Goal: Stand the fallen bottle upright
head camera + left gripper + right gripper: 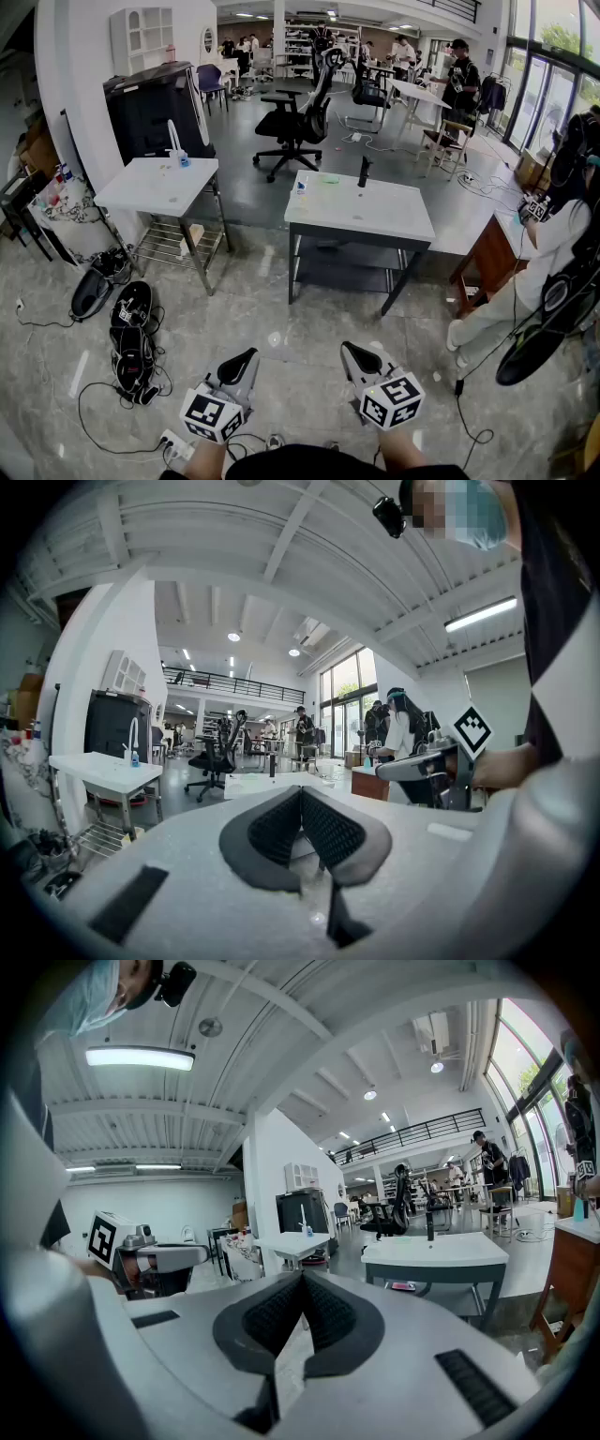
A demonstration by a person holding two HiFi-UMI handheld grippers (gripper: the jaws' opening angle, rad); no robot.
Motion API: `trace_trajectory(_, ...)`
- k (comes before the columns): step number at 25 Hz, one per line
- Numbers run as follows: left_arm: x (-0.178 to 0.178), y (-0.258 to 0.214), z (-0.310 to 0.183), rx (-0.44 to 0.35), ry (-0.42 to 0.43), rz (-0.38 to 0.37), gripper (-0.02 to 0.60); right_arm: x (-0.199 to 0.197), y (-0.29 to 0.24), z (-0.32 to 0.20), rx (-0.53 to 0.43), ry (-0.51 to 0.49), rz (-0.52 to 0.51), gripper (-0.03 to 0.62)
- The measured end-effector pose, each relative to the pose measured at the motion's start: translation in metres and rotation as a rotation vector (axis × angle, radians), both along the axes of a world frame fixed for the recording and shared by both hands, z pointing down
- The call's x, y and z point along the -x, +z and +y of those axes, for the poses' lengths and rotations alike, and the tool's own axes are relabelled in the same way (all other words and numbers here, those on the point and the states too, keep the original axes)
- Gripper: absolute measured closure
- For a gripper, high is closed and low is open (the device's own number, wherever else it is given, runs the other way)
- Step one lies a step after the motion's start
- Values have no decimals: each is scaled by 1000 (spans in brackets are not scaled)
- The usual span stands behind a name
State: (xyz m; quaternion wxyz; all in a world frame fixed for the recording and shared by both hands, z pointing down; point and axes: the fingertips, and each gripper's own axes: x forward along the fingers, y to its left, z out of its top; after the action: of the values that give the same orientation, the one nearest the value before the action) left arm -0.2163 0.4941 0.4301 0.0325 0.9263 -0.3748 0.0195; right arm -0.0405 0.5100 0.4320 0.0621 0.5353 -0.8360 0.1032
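Observation:
A white table (361,211) stands a few steps ahead of me. On its far edge a dark bottle-like thing (364,172) stands upright, a pale green thing (330,178) lies flat, and a small item (300,186) sits at the left; all are too small to make out. My left gripper (246,358) and right gripper (352,352) hang low over the tiled floor, well short of the table. Both are shut with nothing between the pads (323,827) (328,1312). The right gripper view shows the table (436,1252) and the dark upright thing (430,1225) in the distance.
A second white table (159,183) with a dispenser bottle (178,150) stands to the left. Bags and cables (131,337) lie on the floor at the left. A black office chair (300,117) is behind the table; a seated person (553,253) and a wooden desk (487,253) are at the right.

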Motion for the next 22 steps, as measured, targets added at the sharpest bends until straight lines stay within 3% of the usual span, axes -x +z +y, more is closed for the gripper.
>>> trace_trajectory(12, 36, 5, -25, 2, 88, 28, 555, 34, 4, -17, -24, 62, -102, 589)
trace_trajectory(13, 37, 9, -27, 15, 100, 32, 545, 37, 6, -18, -16, 64, -115, 538)
trace_trajectory(14, 38, 13, -29, 32, 110, 36, 477, 40, 9, -19, -8, 68, -125, 472)
trace_trajectory(15, 40, 17, -32, 49, 115, 40, 373, 41, 11, -20, -2, 73, -132, 461)
trace_trajectory(16, 40, 19, -36, 64, 116, 46, 333, 42, 13, -22, 4, 81, -135, 457)
trace_trajectory(20, 38, 27, -53, 98, 130, 56, 287, 33, 19, -41, 34, 114, -135, 362)
trace_trajectory(22, 35, 33, -68, 110, 123, 52, 278, 25, 22, -56, 46, 119, -138, 350)
